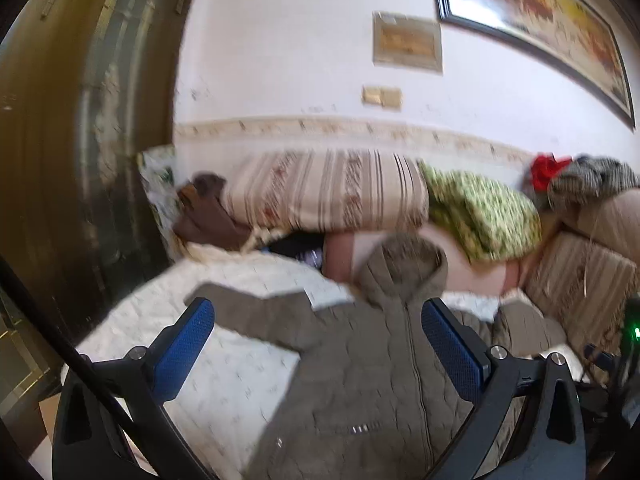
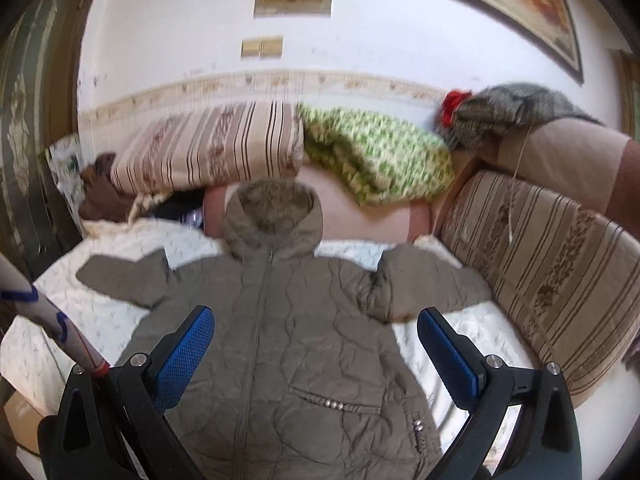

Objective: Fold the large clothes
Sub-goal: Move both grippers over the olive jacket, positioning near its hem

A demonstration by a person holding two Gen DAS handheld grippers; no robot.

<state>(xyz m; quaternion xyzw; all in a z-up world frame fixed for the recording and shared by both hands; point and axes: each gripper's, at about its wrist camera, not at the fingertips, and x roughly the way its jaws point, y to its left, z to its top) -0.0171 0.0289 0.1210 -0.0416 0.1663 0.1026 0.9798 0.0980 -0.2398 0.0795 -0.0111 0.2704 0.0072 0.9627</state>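
Note:
A grey-brown quilted hooded jacket [image 2: 288,320] lies flat, front up and zipped, on a white quilted sheet [image 2: 100,312], hood [image 2: 272,220] toward the wall and both sleeves spread out. My right gripper [image 2: 316,320] is open and empty above the jacket's chest. In the left wrist view the jacket [image 1: 360,380] lies below my left gripper [image 1: 318,312], which is open and empty over the left shoulder and sleeve [image 1: 256,320].
A striped pillow [image 2: 212,144], a green patterned blanket [image 2: 380,156] and a brown cloth [image 2: 100,192] lie by the wall. A striped sofa cushion [image 2: 540,272] borders the right side, with grey and red clothes [image 2: 512,108] above. A dark wooden door [image 1: 80,120] stands left.

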